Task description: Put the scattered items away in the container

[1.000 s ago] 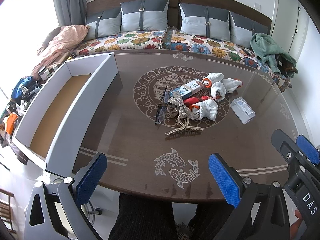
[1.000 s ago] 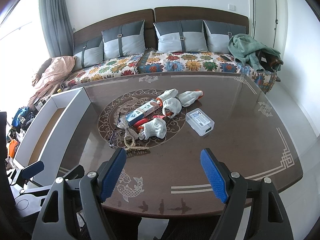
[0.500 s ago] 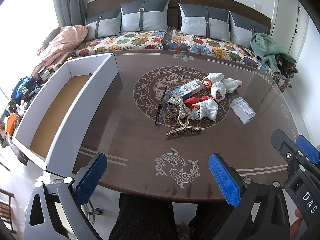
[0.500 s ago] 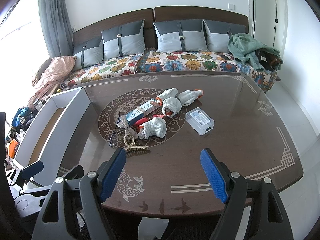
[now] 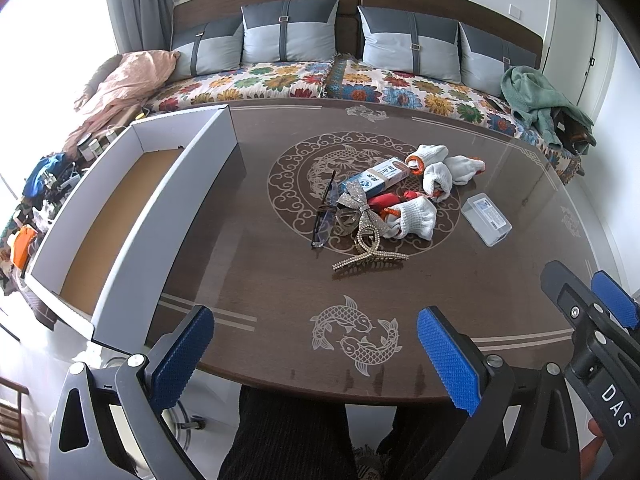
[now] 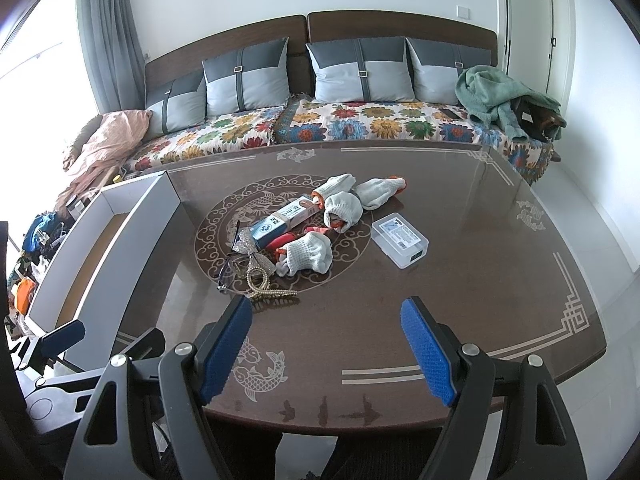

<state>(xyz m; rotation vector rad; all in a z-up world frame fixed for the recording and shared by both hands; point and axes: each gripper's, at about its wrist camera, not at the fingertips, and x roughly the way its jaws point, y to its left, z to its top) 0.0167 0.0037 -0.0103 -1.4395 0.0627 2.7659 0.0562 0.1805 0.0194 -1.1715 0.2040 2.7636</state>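
— At the middle of the bench [image 5: 248, 280], what lies there?
— A loose heap: a blue and white carton [image 5: 376, 178], four white knit gloves [image 5: 414, 218] with orange cuffs, something red [image 5: 382, 202] tucked between them, a pair of dark glasses [image 5: 325, 216], a glittery bow [image 5: 356, 206] and a rhinestone hair claw [image 5: 370, 258] nearest the front edge. A small clear plastic case [image 5: 486, 219] sits apart, just right of the heap.

— And the container?
— The long white box [image 5: 156, 216] with a brown cardboard floor lies along the bench's left side, well apart from the heap. Nothing shows inside it.

— Where is the left gripper [image 5: 316, 356]?
— Low at the near edge of the bench, its blue-padded fingers [image 5: 182, 356] spread wide with nothing between them.

— The right gripper [image 6: 326, 356]?
— Likewise near the front edge, fingers [image 6: 428, 354] wide apart and holding nothing; it points at the bare wood in front of the hair claw. From the left wrist view its blue tip shows at the far right.

— Behind the bench?
— A sofa [image 6: 352, 116] with a flowered cover and grey cushions.
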